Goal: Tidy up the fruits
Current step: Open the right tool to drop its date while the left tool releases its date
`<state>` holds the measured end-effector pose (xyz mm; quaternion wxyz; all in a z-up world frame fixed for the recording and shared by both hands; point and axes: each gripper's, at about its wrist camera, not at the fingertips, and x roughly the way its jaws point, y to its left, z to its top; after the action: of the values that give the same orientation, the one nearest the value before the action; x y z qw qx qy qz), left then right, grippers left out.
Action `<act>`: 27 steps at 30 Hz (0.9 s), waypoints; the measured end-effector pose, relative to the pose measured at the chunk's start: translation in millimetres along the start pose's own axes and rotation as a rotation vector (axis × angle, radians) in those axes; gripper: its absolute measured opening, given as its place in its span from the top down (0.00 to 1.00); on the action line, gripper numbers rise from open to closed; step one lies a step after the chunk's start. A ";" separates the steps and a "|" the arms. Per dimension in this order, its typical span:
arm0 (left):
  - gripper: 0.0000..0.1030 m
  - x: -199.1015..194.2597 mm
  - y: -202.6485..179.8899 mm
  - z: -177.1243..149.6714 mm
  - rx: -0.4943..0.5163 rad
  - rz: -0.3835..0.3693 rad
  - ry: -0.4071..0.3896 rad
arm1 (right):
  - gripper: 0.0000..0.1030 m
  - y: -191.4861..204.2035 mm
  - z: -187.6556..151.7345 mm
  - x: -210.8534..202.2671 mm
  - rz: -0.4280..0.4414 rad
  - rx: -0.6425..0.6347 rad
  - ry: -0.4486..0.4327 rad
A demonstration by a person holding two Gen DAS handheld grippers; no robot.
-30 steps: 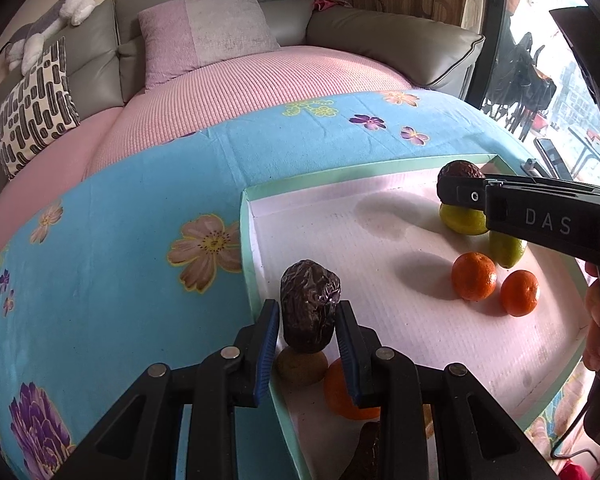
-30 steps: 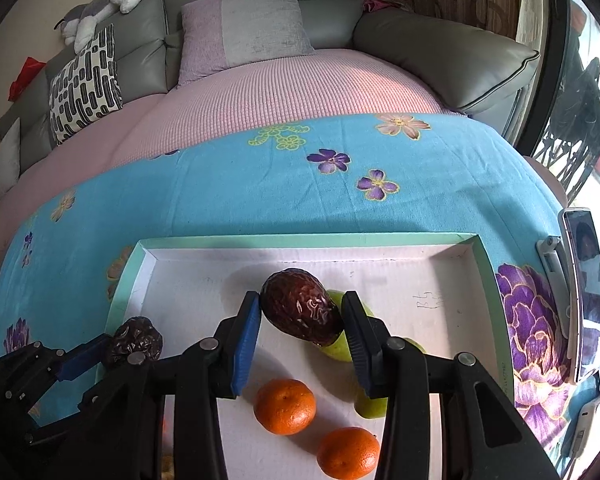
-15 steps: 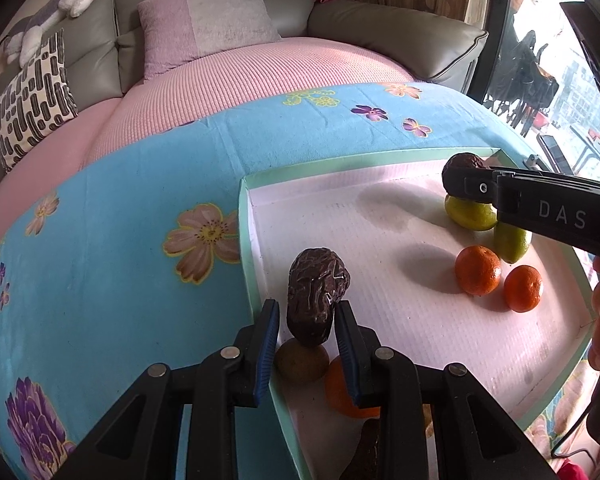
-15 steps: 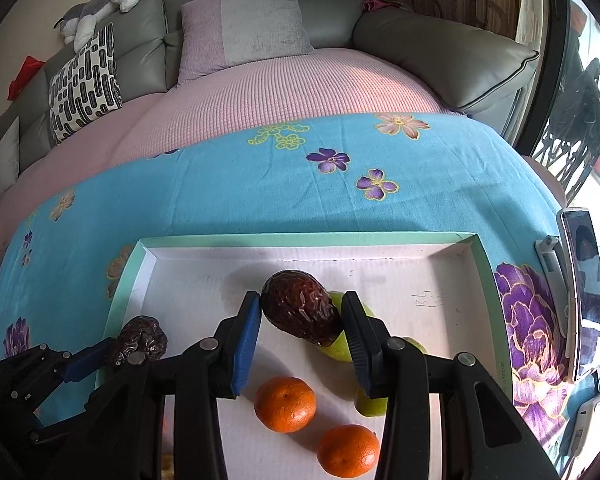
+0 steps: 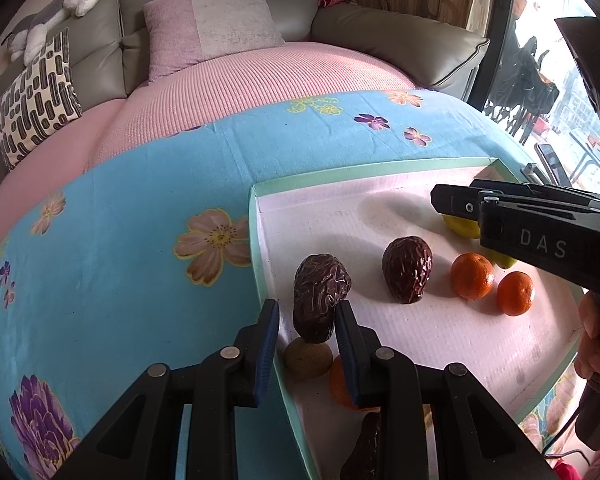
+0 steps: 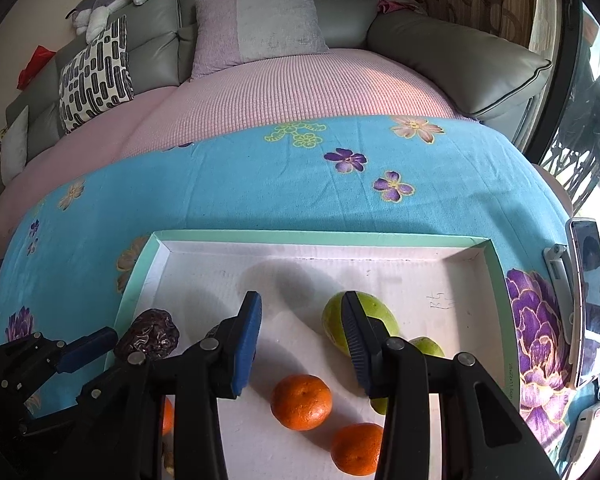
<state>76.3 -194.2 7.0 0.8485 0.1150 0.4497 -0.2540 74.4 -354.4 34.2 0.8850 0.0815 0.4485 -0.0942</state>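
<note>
tray (image 6: 496, 276): two dates (image 5: 407, 269), two oranges (image 5: 471, 275).

left tongs (image 5: 306, 322) grip date (image 5: 320, 302) | second date (image 5: 407, 269) on tray (image 5: 380, 176)

Dates (image 5: 320, 300) wrinkled, dark, slightly glossy. Mandarins (image 5: 471, 276) dimpled, shiny peel. Tray (image 5: 452, 344) matt white ribbed board, mint rim. Blue floral cloth (image 6: 260, 184) soft, matt. Sofa (image 6: 456, 52) smooth grey leather. Tongs (image 5: 306, 344) matt black plastic, blue ribbed pads (image 5: 269, 344).
</note>
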 end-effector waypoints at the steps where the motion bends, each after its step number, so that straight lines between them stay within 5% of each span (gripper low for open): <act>1: 0.69 -0.8 0.9 0.0 -0.003 -0.004 0.001 | 0.58 0.0 -0.3 1.0 -0.001 0.000 0.004; 16: 0.65 -23.4 20.1 3.1 -0.056 0.023 -0.031 | 0.58 1.1 -1.5 1.0 -0.006 -0.003 0.012; 19: 0.42 -22.0 38.2 1.8 -0.126 0.051 -0.023 | 0.58 1.4 -1.7 1.2 -0.008 -0.002 0.012; 22: 0.36 -18.6 55.6 -0.5 -0.198 0.086 -0.006 | 0.58 3.3 -2.2 0.6 -0.012 -0.008 0.012; 24: 0.23 -15.4 66.4 -4.1 -0.239 0.119 0.006 | 0.57 4.1 -1.6 -0.4 -0.010 -0.013 0.007; 27: 0.17 -9.8 79.7 -9.0 -0.296 0.151 0.025 | 0.46 5.6 -0.7 -1.3 -0.012 -0.020 0.003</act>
<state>107.9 -119.9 7.3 0.8673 0.0253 0.4826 -0.1192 74.4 -348.7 35.2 0.8846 0.0703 0.4512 -0.0951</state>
